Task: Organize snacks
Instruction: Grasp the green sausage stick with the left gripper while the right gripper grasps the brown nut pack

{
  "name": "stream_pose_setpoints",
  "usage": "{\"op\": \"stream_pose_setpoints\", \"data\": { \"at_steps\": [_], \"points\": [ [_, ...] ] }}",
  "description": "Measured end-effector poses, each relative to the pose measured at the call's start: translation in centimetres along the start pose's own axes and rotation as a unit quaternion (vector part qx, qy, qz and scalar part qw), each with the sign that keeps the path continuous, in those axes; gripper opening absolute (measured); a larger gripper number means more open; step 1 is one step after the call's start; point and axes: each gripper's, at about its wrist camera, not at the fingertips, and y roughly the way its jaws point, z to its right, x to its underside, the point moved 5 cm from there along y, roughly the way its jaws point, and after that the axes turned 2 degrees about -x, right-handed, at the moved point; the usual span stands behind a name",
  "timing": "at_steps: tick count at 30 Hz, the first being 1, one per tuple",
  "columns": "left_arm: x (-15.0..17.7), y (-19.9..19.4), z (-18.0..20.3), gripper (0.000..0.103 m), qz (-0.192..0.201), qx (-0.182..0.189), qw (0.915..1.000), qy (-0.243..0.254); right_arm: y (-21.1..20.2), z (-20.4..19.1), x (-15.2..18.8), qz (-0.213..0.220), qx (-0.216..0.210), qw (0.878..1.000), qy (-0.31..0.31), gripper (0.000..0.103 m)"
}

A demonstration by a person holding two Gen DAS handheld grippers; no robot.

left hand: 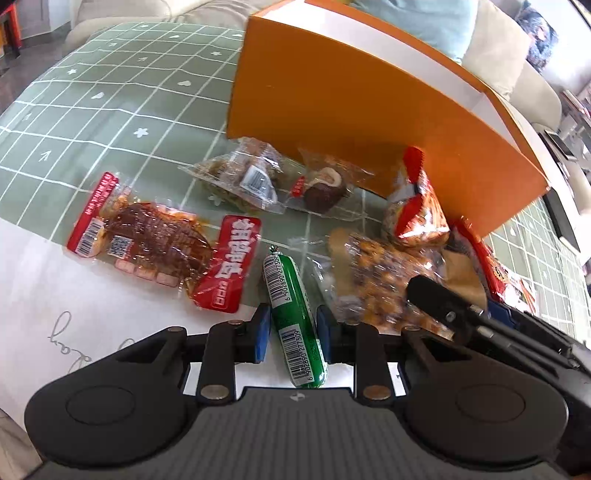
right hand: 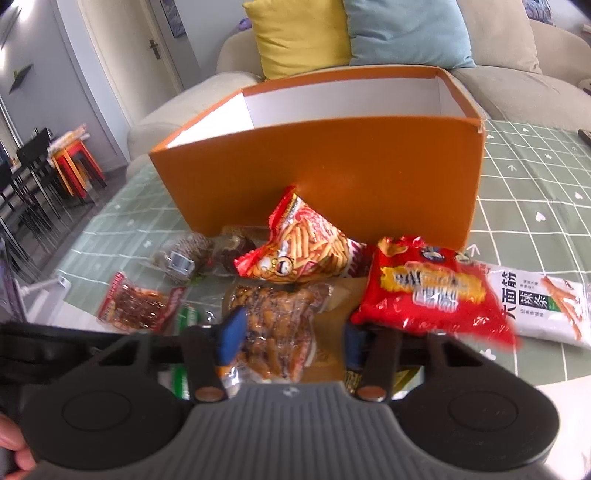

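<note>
An orange box (left hand: 354, 110) with a white inside stands open on the green checked tablecloth; it also shows in the right wrist view (right hand: 332, 173). Snack packs lie in front of it. My left gripper (left hand: 293, 332) is open, its blue pads on either side of a green sausage stick (left hand: 291, 317), not clearly squeezing it. My right gripper (right hand: 291, 332) is open over a clear pack of orange-brown snacks (right hand: 273, 325), which also shows in the left wrist view (left hand: 373, 280). The right gripper's body (left hand: 480, 321) shows at the right of the left wrist view.
A red pack of dried meat (left hand: 155, 240), two clear packs (left hand: 243, 177) (left hand: 321, 188), a fries bag (right hand: 306, 243), a red bag (right hand: 432, 291) and a white bag (right hand: 546, 306) lie near the box. A sofa with cushions (right hand: 369, 33) stands behind.
</note>
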Motion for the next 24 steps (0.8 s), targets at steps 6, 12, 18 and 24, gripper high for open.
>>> {"op": "stream_pose_setpoints", "data": {
  "at_steps": [6, 12, 18, 24],
  "points": [
    [0.4, -0.4, 0.0, 0.029, -0.003, 0.002, 1.0, 0.0, -1.4, 0.4, 0.1, 0.007, -0.002, 1.0, 0.013, 0.0],
    [1.0, -1.1, 0.1, 0.028, 0.001, -0.003, 0.9999, 0.015, -3.1, -0.5, -0.1, 0.03, 0.006, 0.999, -0.024, 0.0],
    [1.0, -3.3, 0.9, 0.028, 0.031, -0.006, 0.9984, 0.046, -5.4, -2.4, -0.9, 0.059, 0.006, 0.995, -0.077, 0.0],
    [0.1, -5.7, 1.9, 0.028, 0.06, 0.0, 0.996, 0.067, -8.0, -3.5, -2.3, 0.09, -0.004, 0.991, -0.101, 0.0]
  ]
}}
